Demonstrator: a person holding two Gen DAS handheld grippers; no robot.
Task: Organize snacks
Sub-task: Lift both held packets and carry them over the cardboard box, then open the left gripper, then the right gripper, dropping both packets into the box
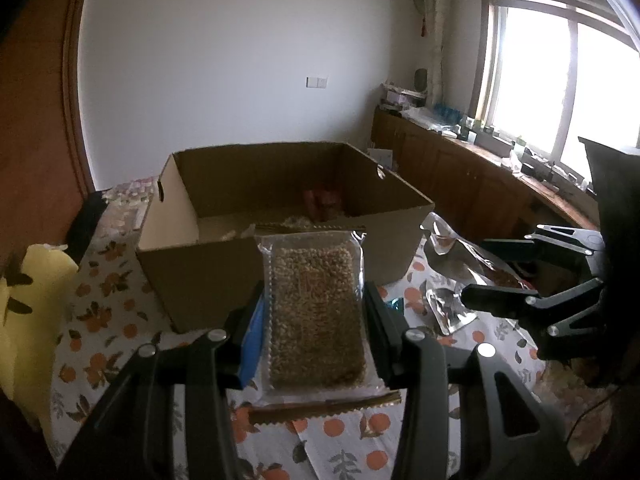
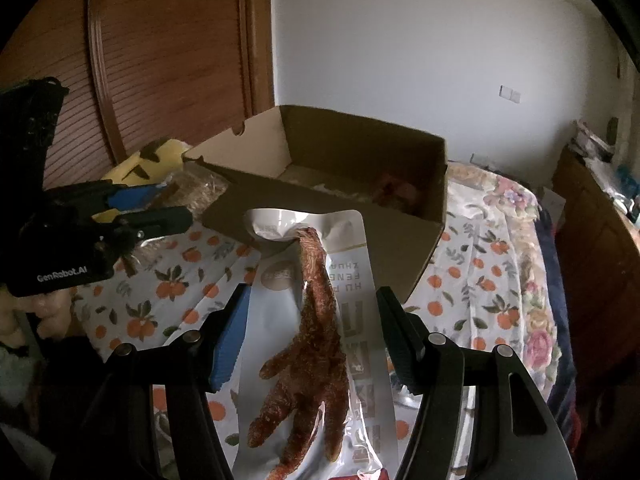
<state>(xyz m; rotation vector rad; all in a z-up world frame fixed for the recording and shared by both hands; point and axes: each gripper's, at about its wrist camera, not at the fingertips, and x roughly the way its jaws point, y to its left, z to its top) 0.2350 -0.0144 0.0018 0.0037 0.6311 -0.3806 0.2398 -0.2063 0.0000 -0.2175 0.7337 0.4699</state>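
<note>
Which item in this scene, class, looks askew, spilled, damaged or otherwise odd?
Nothing stands out. The left gripper holds a clear grain bar packet, the right gripper a chicken-foot pouch; both look intact. The cardboard box sits upright on the tablecloth.

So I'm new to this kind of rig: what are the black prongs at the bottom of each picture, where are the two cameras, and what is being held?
The prongs are hand-held two-finger grippers, one in each of a person's hands. Each carries a camera looking forward along its fingers.

In the left camera's view, the left gripper is shut on a clear packet of a brown grain bar. The right gripper shows at that picture's right edge.

In the right camera's view, the right gripper is shut on a silver-white pouch picturing a chicken foot.

Ahead stands an open cardboard box with some snacks already inside, on a cloth printed with oranges. More foil packets lie beside the box.
</note>
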